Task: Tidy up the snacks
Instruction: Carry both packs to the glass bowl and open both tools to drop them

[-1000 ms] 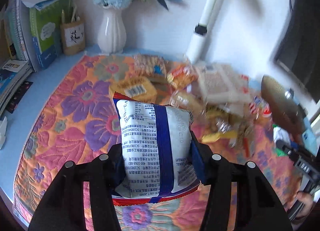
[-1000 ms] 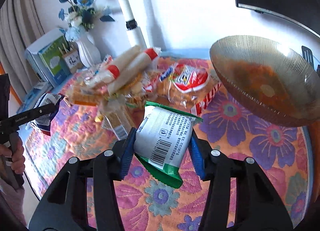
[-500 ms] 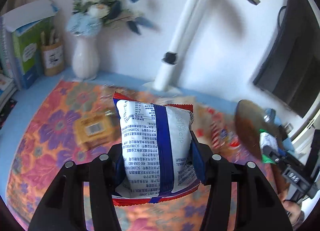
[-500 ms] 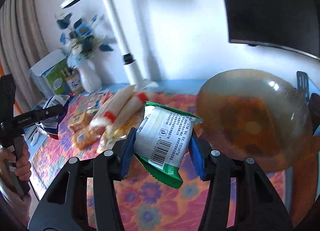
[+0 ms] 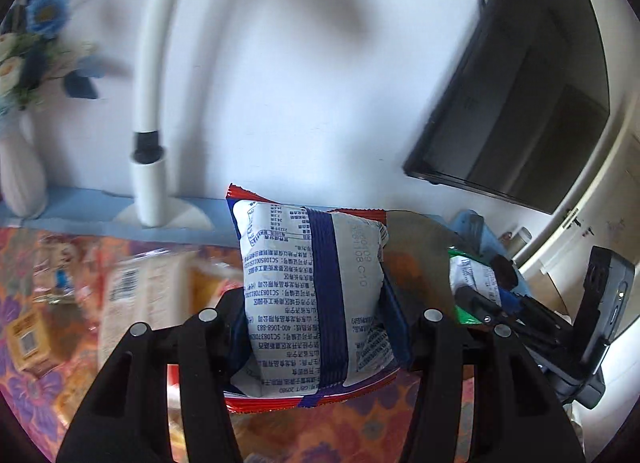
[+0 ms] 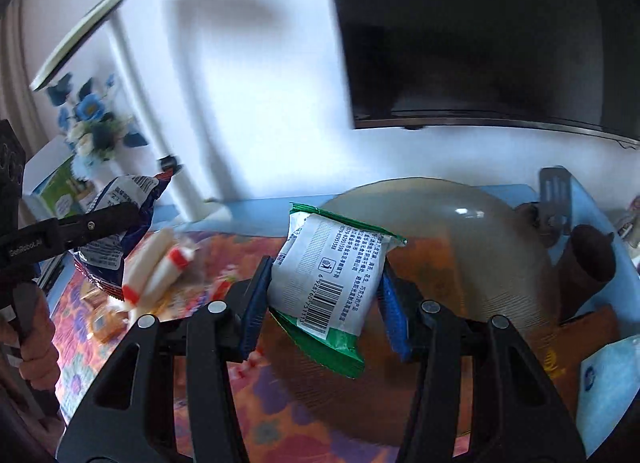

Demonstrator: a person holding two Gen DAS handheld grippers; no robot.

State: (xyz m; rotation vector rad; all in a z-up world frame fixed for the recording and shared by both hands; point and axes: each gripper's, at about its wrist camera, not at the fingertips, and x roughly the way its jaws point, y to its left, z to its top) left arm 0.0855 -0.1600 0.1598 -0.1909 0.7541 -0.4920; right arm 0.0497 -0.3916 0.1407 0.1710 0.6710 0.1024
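While both snack packets are off the table, each pinched in its own jaws, neither has yet been set down. The white foil snack packet with a blue stripe and red crimped ends (image 5: 316, 295) is gripped by the left gripper (image 5: 316, 311), whose blue-padded jaws press into its two side edges at about mid-height. It stands upright with its long axis running along the fingers, one red seam up and away, the other down by the gripper body, printed back face towards the camera. The white snack packet with a barcode and green edges (image 6: 328, 275) sits the same way in the right gripper (image 6: 324, 303), jaws closed on its sides, but tilted: its top seam leans right and its lower green corner hangs down past the pads.

Both look light, puffy and soft. I judge they will crumple if squeezed harder, and the glossy film could slip, so the flanks near the middle seem the safest hold, not the thin crimped ends.

Just beyond the green-edged packet is the large brown ribbed glass bowl (image 6: 500, 263), which looks like the likely destination; the packet is in front of its near rim. Left of it, blurred, other snacks (image 6: 156, 271) lie on the orange floral tablecloth (image 6: 276, 395). A white lamp post (image 5: 150, 167) and dark wall screen (image 6: 480, 31) stand behind.
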